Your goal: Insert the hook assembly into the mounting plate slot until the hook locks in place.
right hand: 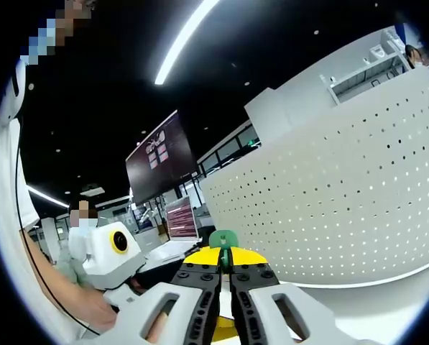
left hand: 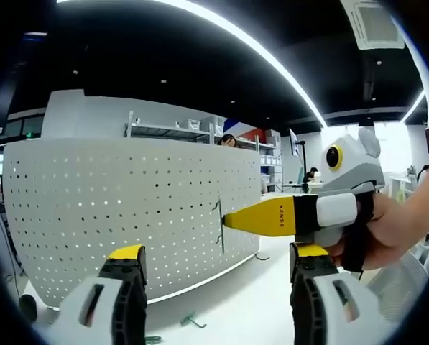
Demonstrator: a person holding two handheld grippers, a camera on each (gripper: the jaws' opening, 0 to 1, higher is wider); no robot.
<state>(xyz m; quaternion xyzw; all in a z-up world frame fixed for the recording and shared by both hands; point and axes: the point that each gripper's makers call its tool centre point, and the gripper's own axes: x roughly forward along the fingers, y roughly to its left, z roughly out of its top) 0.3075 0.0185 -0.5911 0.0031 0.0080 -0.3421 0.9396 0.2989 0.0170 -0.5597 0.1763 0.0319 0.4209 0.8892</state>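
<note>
The right gripper [right hand: 226,277] had its two jaws pressed together on a hook [right hand: 223,241], whose green top stood just above the yellow jaw tips in the right gripper view. In the left gripper view that same gripper [left hand: 228,221] came in from the right, held by a hand [left hand: 386,230], with its yellow jaws drawn to a point against the face of the pegboard [left hand: 128,208]. There the hook [left hand: 219,224] showed as a thin dark wire piece, upright and touching the white perforated panel at the jaw tips. Whether it sat fully in the holes could not be told.

The left gripper [left hand: 215,262] had its jaws spread wide apart, with nothing between them. Its yellow-capped tips rose from the bottom of its own view, below the panel and apart from it. In the right gripper view the left gripper [right hand: 113,255] appeared at the lower left, held in the person's other hand [right hand: 92,305].

The pegboard was a white panel dotted with rows of small holes, standing upright on a white table [left hand: 236,309]. In the right gripper view the pegboard [right hand: 343,201] stood to the right of the closed jaws. A small green hook-shaped piece [left hand: 192,321] lay loose on the table in front of the panel, between the left gripper's jaws in the picture but well beyond them.

Behind the panel stood a metal shelf unit [left hand: 174,131]. Off to the left in the right gripper view were a dark wall screen [right hand: 160,158] and a lit monitor [right hand: 181,219].
</note>
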